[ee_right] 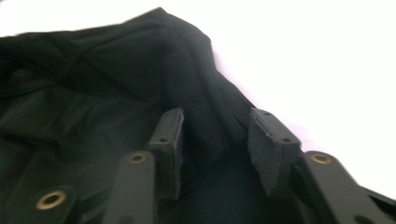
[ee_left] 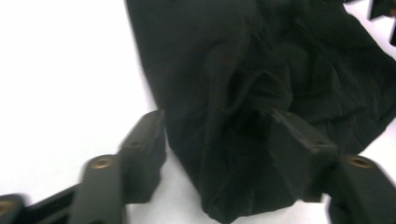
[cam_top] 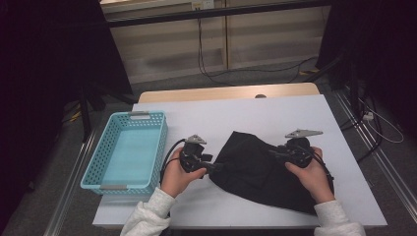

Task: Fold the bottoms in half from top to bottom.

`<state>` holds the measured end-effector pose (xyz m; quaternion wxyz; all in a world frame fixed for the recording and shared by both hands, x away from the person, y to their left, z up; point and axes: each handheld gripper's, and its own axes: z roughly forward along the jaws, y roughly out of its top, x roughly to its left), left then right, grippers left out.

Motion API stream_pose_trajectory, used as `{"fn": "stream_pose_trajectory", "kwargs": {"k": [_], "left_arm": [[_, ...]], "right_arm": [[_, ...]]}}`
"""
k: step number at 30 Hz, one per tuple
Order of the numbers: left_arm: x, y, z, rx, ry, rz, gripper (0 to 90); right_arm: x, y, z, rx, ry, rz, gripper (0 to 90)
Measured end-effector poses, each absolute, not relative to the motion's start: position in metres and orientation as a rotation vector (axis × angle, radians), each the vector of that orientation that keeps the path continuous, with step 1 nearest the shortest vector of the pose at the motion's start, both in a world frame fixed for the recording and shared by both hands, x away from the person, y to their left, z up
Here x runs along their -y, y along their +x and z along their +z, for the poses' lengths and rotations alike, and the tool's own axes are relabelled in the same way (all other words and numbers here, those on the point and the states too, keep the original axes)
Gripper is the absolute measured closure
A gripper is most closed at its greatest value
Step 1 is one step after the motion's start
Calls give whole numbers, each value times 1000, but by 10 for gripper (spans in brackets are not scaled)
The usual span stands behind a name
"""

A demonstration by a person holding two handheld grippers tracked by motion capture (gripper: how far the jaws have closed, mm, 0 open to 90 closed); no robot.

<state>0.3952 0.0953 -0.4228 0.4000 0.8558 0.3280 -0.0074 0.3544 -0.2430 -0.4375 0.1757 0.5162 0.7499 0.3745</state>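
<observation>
Black cloth (cam_top: 255,169), rumpled on the white table (cam_top: 275,113), looks light, limp and slip-prone; left claw (ee_left: 217,140) and right claw (ee_right: 215,140) both straddle edge folds, part-open, not pinching—grab bunched edges.

The black cloth (cam_top: 260,167) looks soft and matt, a thin woven fabric with creases and loose folds. The table (cam_top: 275,113) has a smooth, matt white top, with a strip of pale wood at its far edge. The basket (cam_top: 96,162) is light blue plastic, slightly glossy, its walls perforated. Each hand-held gripper's jaws are matt black plastic with small brass-coloured metal fittings; their pads (ee_right: 170,140) look dull and rubbery.
</observation>
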Motion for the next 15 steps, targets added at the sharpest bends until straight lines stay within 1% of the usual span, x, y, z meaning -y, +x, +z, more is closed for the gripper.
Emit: {"fn": "stream_pose_trajectory", "kwargs": {"k": [1,4,10,13,15], "left_arm": [[-96,395,-422,-836,2164,-11,303],[-98,396,-419,-838,2167,14,236],[-101,399,-417,-852,2155,43,199],[-103,400,-418,-864,2159,63,186],[-104,400,-420,-870,2156,64,186]], "right_arm": [[242,351,-435,-2121,1456,1072,525],[242,343,-432,-2130,1441,1084,523],[228,331,-443,-2182,1421,1084,523],[219,333,-453,-2206,1382,1059,471],[210,333,-457,-2237,1352,1034,467]]}}
